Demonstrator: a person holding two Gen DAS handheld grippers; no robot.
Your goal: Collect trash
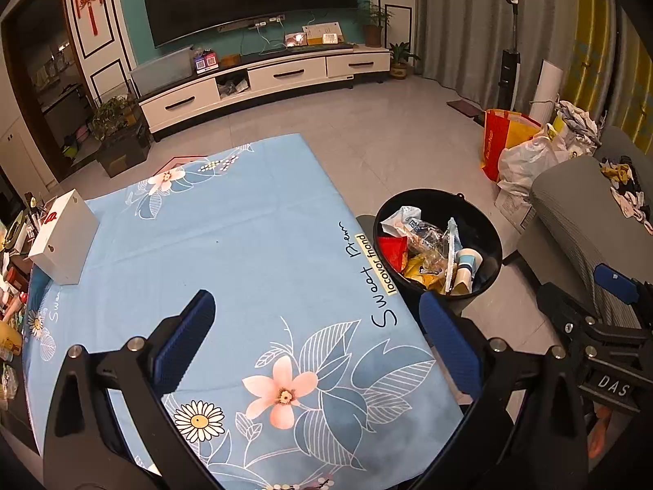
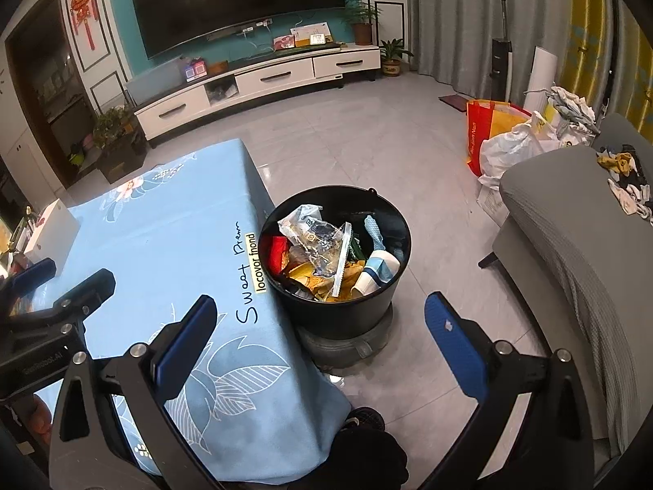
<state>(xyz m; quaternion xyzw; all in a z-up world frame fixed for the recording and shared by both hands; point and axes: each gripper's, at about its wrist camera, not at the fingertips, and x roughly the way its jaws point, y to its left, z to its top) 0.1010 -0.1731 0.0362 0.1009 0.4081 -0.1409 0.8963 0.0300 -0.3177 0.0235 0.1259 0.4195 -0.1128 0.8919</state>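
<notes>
While nothing is held between them, the jaws of the left gripper (image 1: 322, 335) are seen spread wide above the blue floral tablecloth (image 1: 228, 245), and the jaws of the right gripper (image 2: 322, 330) are likewise parted and empty, one finger over the cloth's edge and the other over the grey tiled floor (image 2: 428, 188). Just beyond the right gripper, a black trash bucket (image 2: 338, 314) is set on a low grey base, touching or just beside the table's side. It is filled with trash (image 2: 326, 253): crumpled clear plastic, yellow and red wrappers and a white paper cup. A white box (image 1: 61, 241) is seen at the cloth's far left corner. Farther off, a grey sofa (image 2: 571, 245), bags (image 2: 502, 143) on the floor, a white TV cabinet (image 2: 261, 81) and a dark television (image 2: 240, 0) are visible.
</notes>
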